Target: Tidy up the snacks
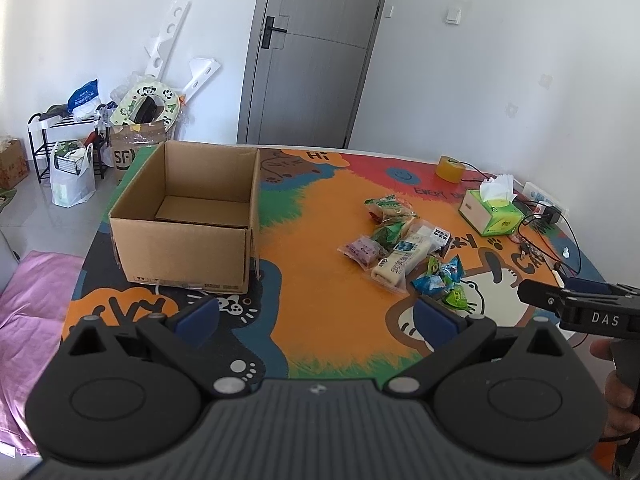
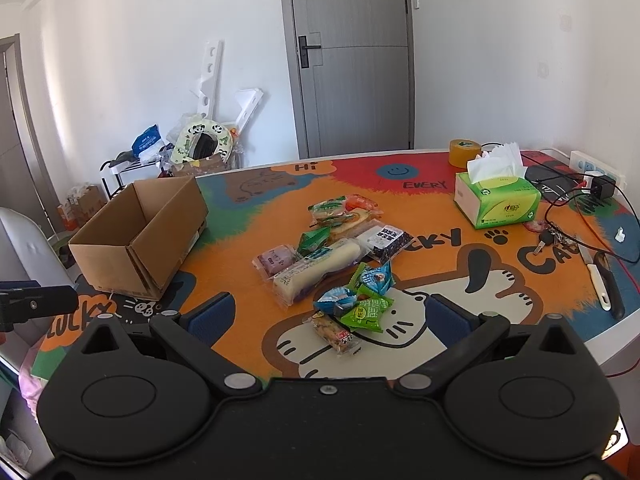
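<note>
The blue-padded fingers (image 2: 212, 316) of the right gripper (image 2: 328, 316) are standing wide apart and holding nothing, hovering above the near edge of the table (image 2: 248, 344) with the nearest snacks showing between them: a small clear-wrapped nutty bar (image 2: 335, 331) and a bright green foil sachet (image 2: 366, 311). The left gripper (image 1: 316, 314) is likewise spread wide and empty, its fingers (image 1: 199, 317) hanging over the near edge with bare mat between them. Just beyond the right gripper the loose pile of wrapped snacks (image 2: 332, 248) is lying around the middle of the table: blue and green sachets, a long pale roll in clear wrap (image 2: 316, 268), a purple cake packet (image 2: 274, 259), a black-and-white packet (image 2: 386, 240) and green-labelled buns farther back, several overlapping. The open brown cardboard box (image 1: 188, 216) is sitting at the far left corner, flaps up and apparently empty, well apart from the pile. A green tissue box (image 2: 496, 200) and a yellow tape roll (image 2: 464, 152) are resting toward the far right corner and look like bystanders. Judging from this, the sorting is only starting: no snack is in the box yet. The next move is calling for the right gripper to drop onto one of the nearest small packets, pinching a single wrapper without dragging its neighbours.
</note>
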`<action>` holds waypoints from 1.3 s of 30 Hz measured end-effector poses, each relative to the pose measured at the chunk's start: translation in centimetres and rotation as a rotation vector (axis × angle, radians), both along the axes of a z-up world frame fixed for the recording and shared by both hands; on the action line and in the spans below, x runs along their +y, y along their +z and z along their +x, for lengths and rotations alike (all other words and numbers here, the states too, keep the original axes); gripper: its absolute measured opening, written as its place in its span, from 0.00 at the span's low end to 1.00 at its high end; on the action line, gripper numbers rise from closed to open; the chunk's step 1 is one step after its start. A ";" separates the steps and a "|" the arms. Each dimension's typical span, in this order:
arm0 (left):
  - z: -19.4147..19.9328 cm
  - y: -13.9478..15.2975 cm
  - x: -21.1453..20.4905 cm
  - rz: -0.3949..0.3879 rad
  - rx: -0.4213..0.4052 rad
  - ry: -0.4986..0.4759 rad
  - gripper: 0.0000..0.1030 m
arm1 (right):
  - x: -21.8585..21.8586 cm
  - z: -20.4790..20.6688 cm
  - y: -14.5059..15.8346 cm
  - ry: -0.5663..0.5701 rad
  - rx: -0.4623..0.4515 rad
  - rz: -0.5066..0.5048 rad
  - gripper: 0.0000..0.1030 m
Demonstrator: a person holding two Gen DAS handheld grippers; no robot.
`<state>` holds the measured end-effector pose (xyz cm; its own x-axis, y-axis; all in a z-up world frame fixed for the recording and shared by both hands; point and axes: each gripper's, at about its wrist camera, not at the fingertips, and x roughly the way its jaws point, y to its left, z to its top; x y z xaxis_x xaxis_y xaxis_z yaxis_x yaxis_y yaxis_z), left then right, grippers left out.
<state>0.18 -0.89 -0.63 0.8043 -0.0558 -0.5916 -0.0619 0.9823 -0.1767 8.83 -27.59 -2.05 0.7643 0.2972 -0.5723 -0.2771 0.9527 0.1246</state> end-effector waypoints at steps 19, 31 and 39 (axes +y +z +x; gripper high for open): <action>0.5 -0.6 -0.4 -0.003 0.005 -0.005 1.00 | -0.1 0.1 -0.3 0.003 0.000 -0.014 1.00; 1.9 -1.1 -2.4 0.012 0.014 -0.034 1.00 | -0.6 0.9 -1.4 -0.007 0.010 -0.028 1.00; 3.7 -2.3 -3.8 -0.011 0.003 -0.056 0.99 | -1.9 1.9 -2.8 0.003 0.015 -0.011 1.00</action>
